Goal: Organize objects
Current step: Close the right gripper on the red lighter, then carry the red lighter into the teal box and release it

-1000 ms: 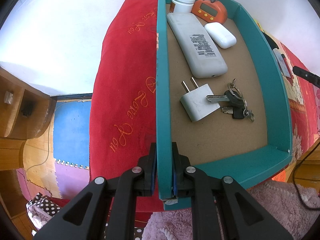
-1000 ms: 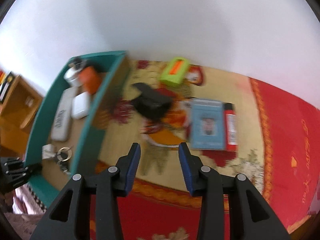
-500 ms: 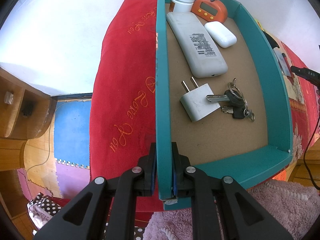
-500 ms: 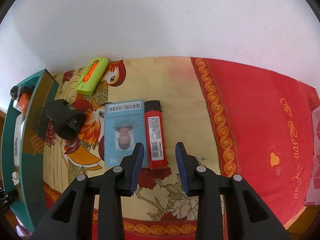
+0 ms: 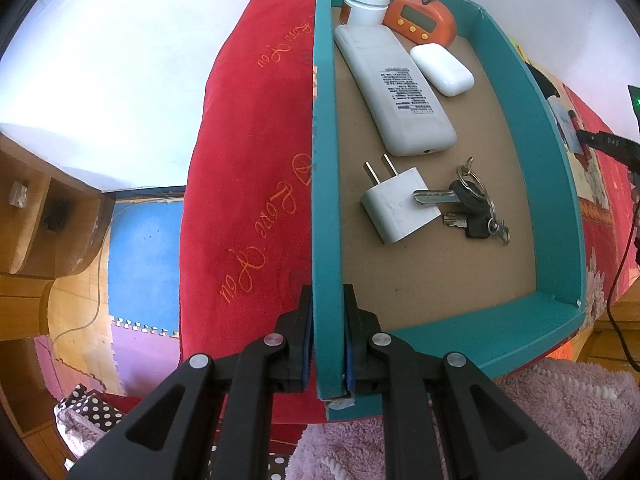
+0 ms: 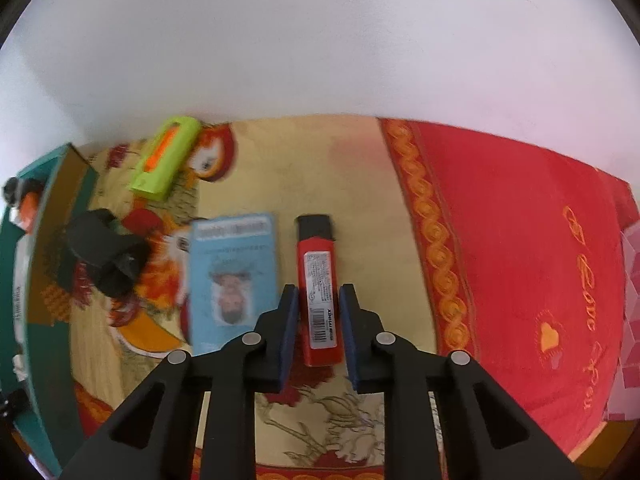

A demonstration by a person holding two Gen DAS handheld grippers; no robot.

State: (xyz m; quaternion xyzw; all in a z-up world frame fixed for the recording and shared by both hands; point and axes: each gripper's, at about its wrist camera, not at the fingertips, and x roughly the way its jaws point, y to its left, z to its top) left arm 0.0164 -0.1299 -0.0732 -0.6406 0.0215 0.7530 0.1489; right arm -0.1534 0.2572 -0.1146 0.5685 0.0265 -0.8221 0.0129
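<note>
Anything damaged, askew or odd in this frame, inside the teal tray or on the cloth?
One small flaw: the teal tray has a scuffed, whitish near corner, right below where the left gripper clamps its wall. One key of the keys lies across the white charger. Nothing is spilled.

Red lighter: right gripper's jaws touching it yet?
Apart. The right wrist view shows cloth on both sides between the red lighter and the closing jaws of the right gripper.

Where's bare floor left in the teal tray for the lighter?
Free: near end of the teal tray, between the charger, keys and front wall; also a strip along the right wall. Crowded: far end, with remote, white case, jar, clock.
</note>
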